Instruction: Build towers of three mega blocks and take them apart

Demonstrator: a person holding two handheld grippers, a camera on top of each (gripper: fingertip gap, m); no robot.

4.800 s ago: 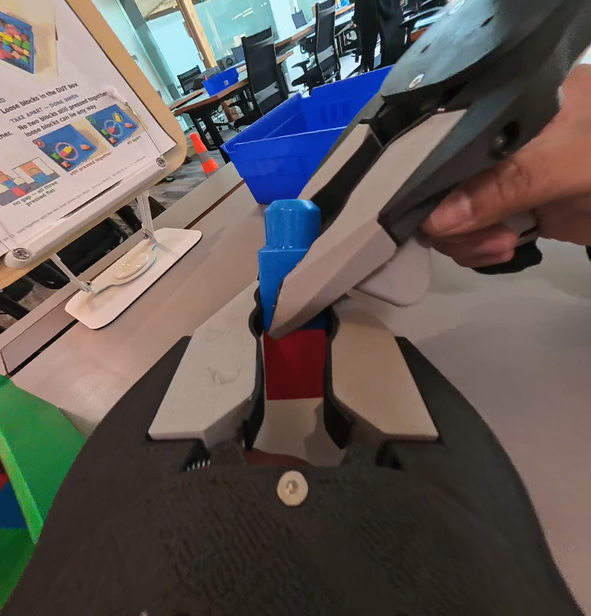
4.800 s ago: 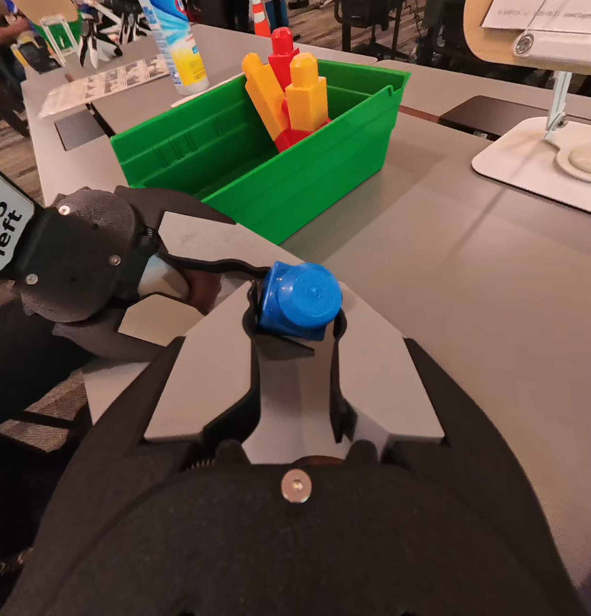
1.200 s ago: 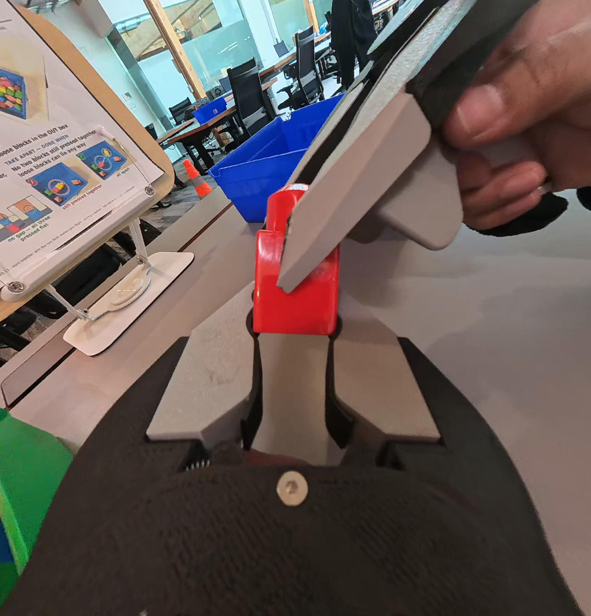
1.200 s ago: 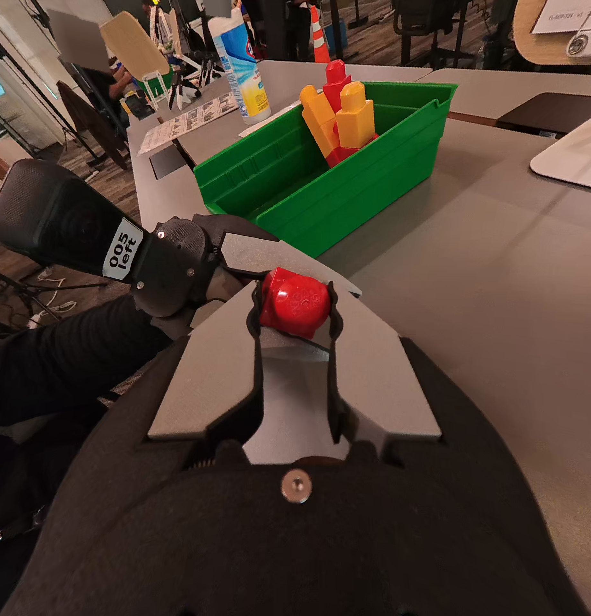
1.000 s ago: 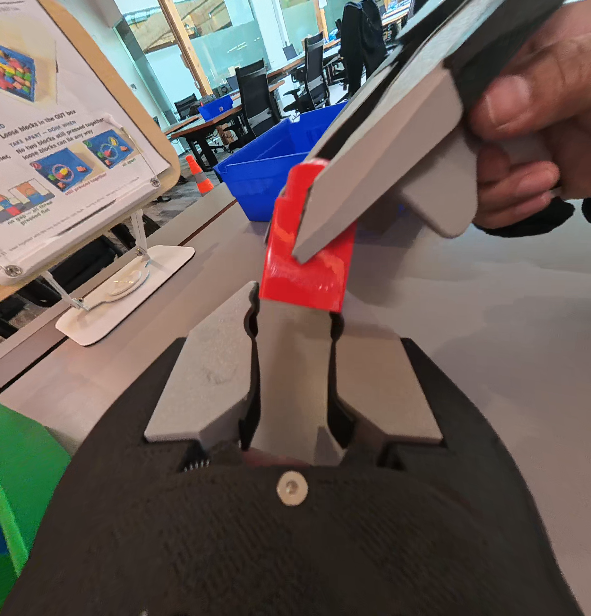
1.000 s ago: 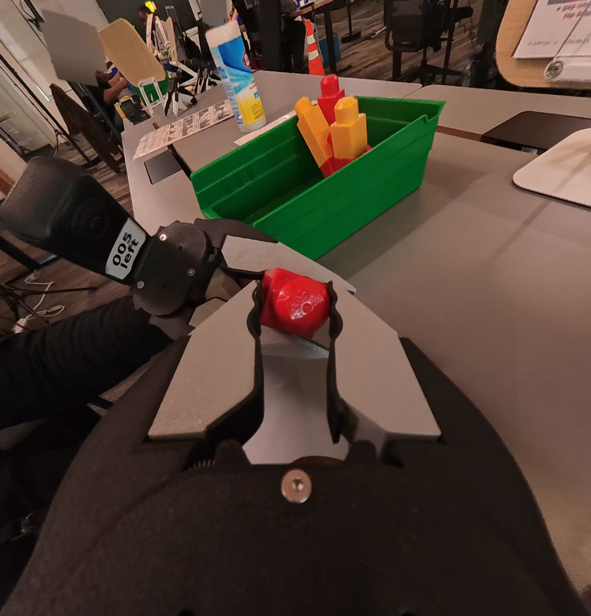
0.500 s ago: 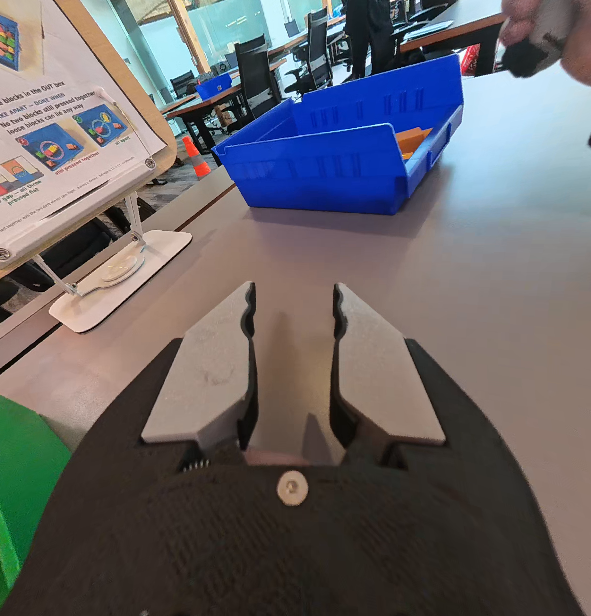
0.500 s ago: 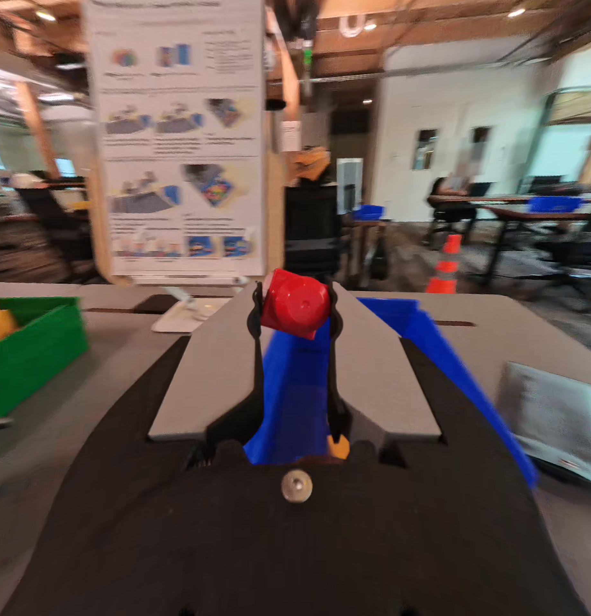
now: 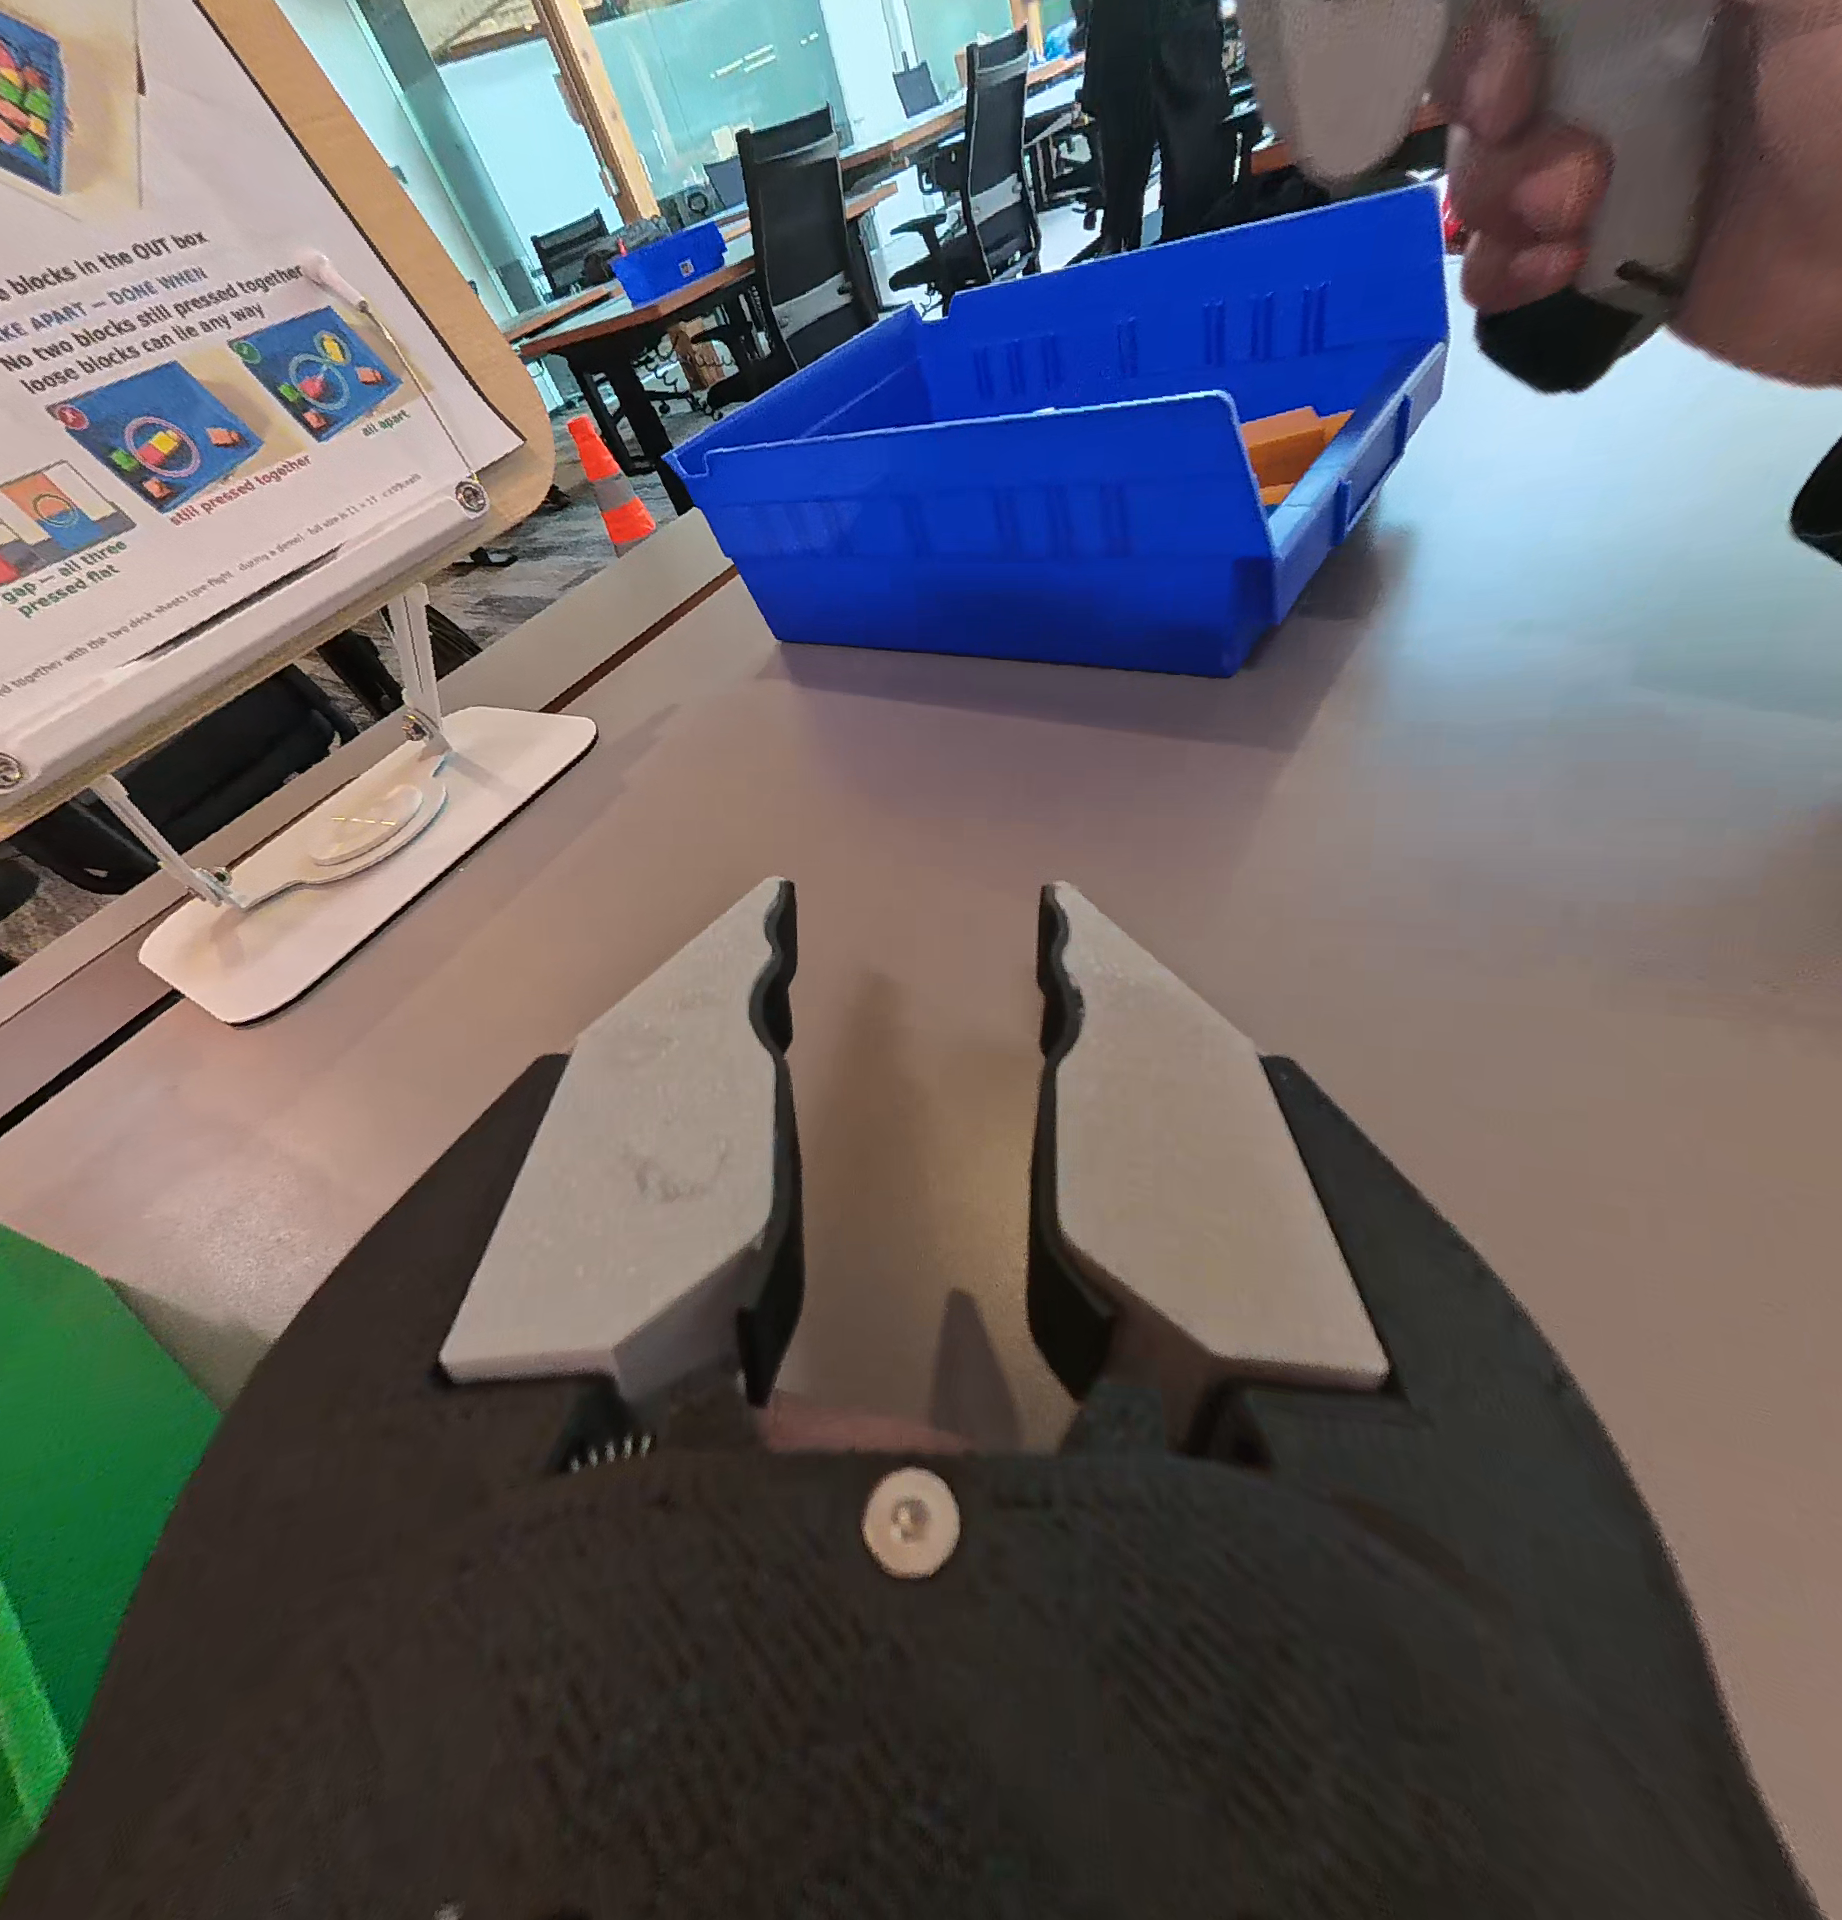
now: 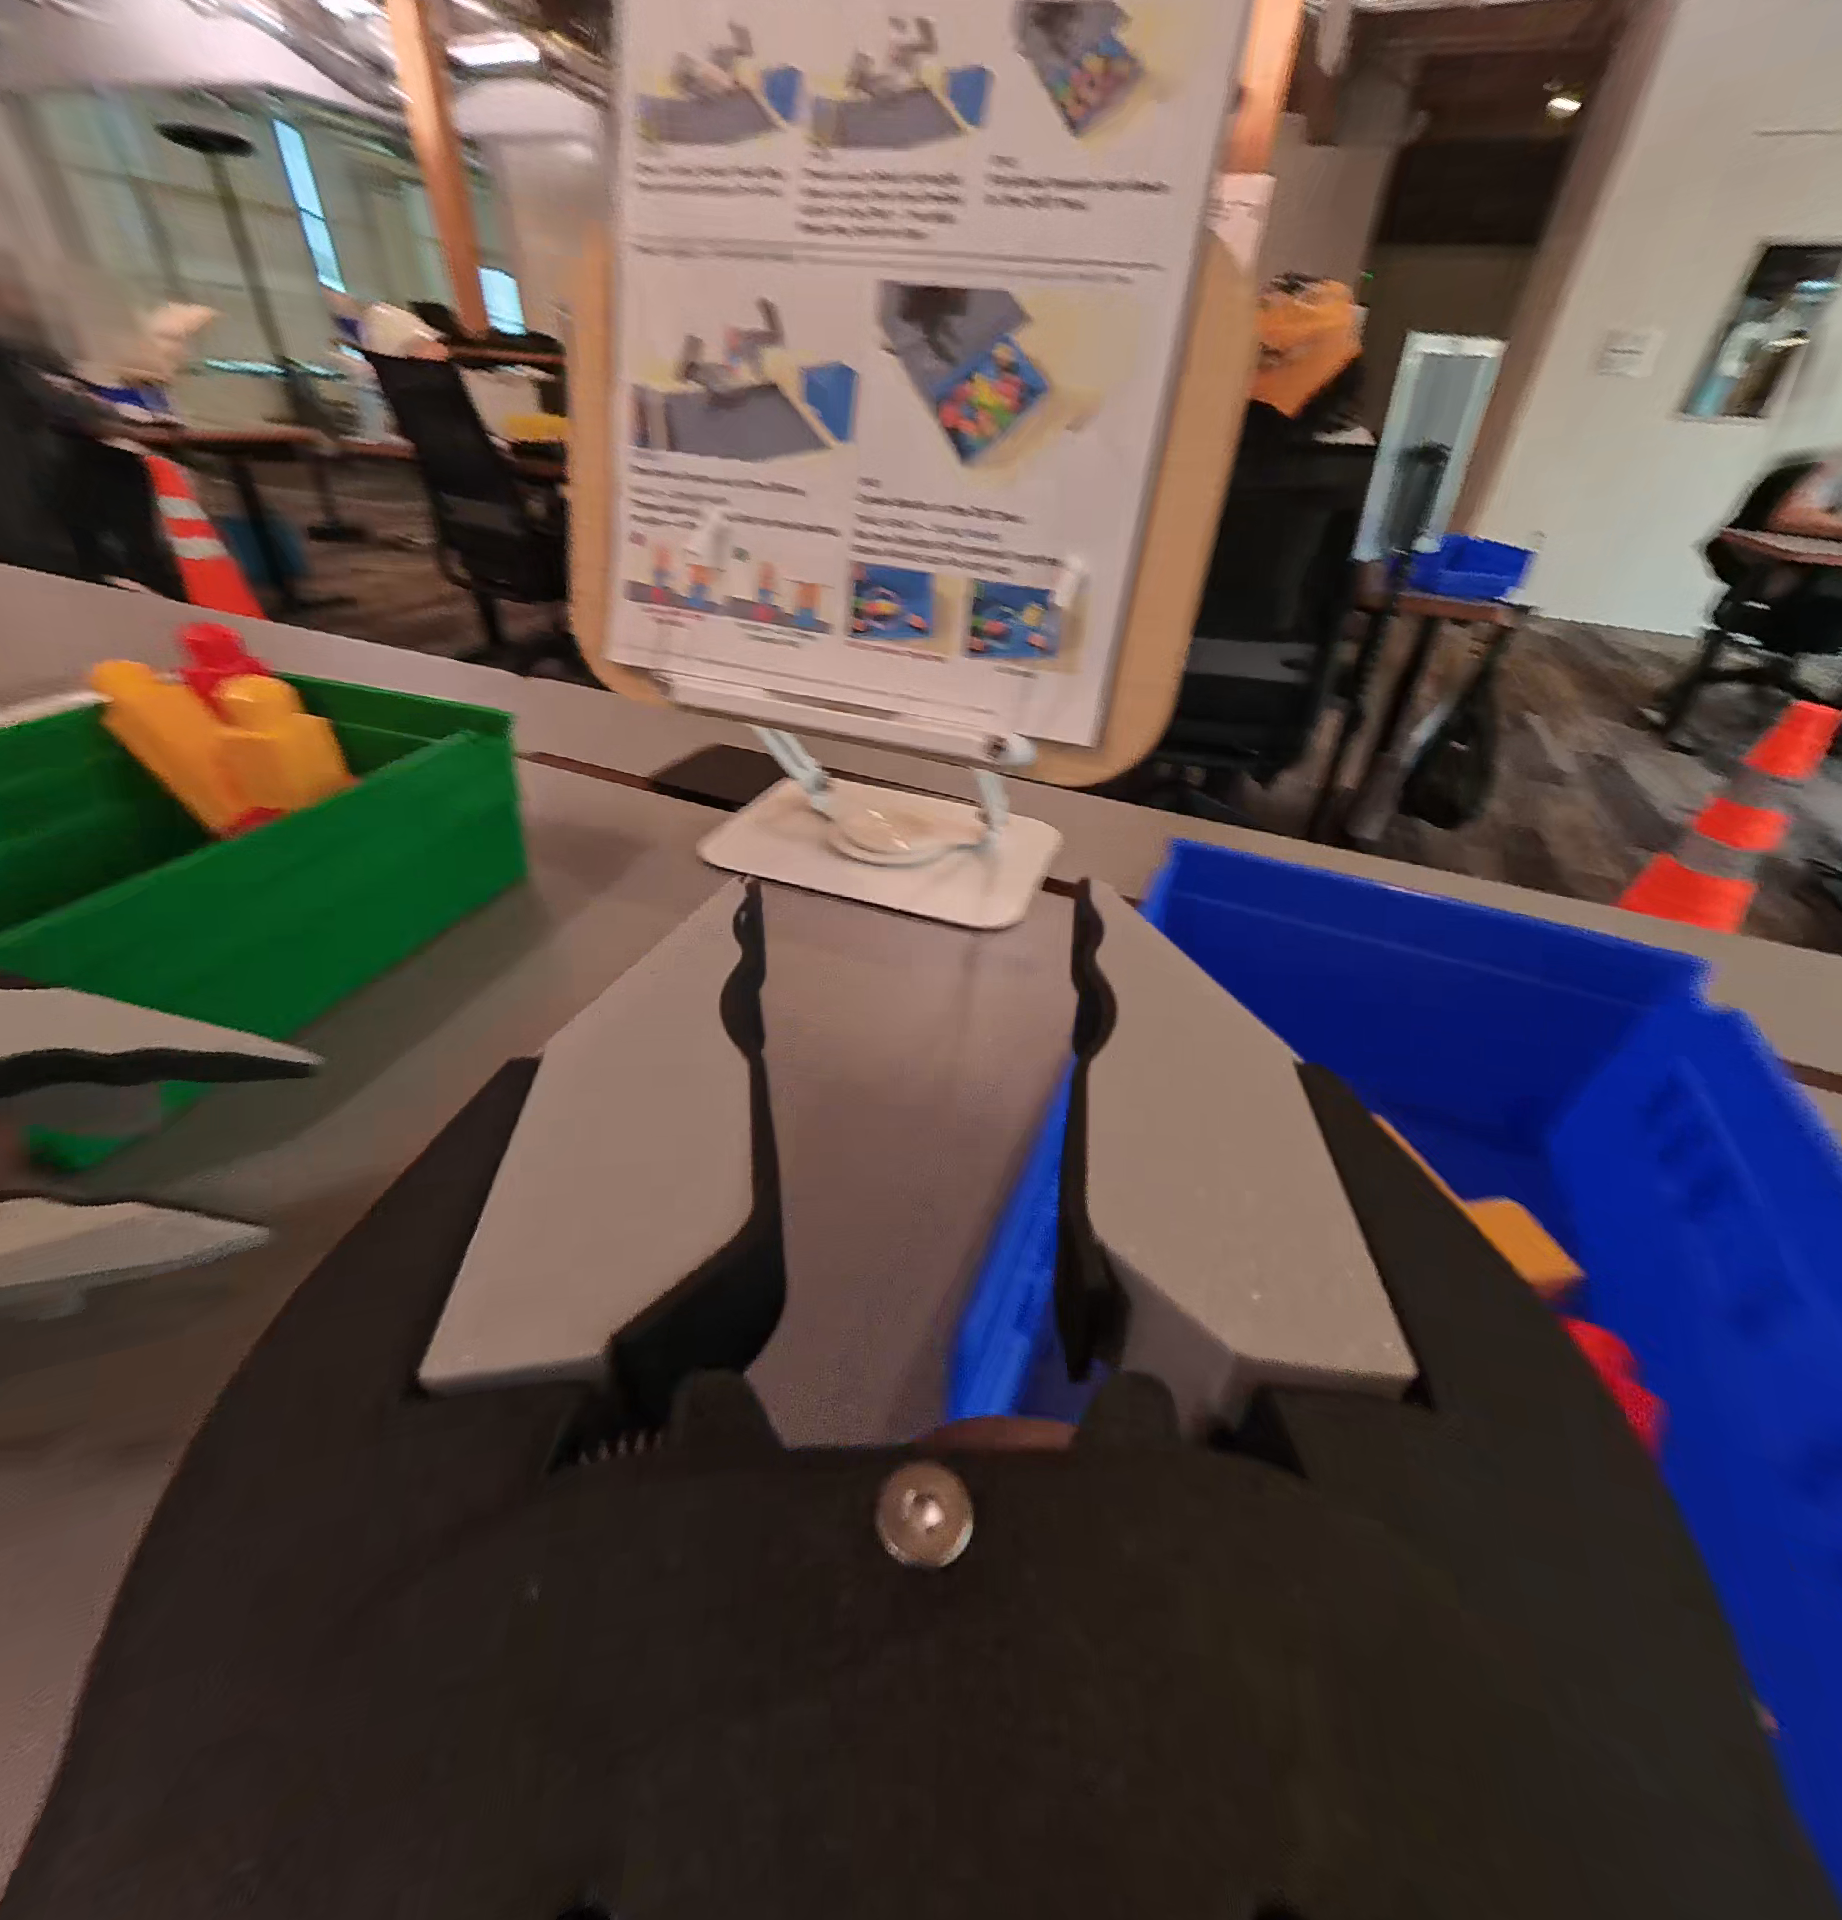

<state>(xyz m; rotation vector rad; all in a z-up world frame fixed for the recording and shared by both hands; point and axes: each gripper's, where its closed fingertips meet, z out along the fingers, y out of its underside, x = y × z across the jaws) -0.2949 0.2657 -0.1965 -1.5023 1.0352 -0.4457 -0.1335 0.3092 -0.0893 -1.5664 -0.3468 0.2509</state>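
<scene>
Now your left gripper (image 9: pixel 915 935) hangs spread and empty over the grey tabletop (image 9: pixel 1416 935), well short of the blue bin (image 9: pixel 1000 551). Your right gripper (image 10: pixel 915 935) is wide and empty too, just beside that bin, where red (image 10: pixel 1613 1382) and orange blocks (image 10: pixel 1519 1252) lie. Left of it, the green bin (image 10: pixel 273 894) holds stacked yellow blocks (image 10: pixel 221 738).

Both the left tool (image 9: pixel 915 935) and the right tool (image 10: pixel 915 935) have their jaws spread apart, holding nothing.
</scene>
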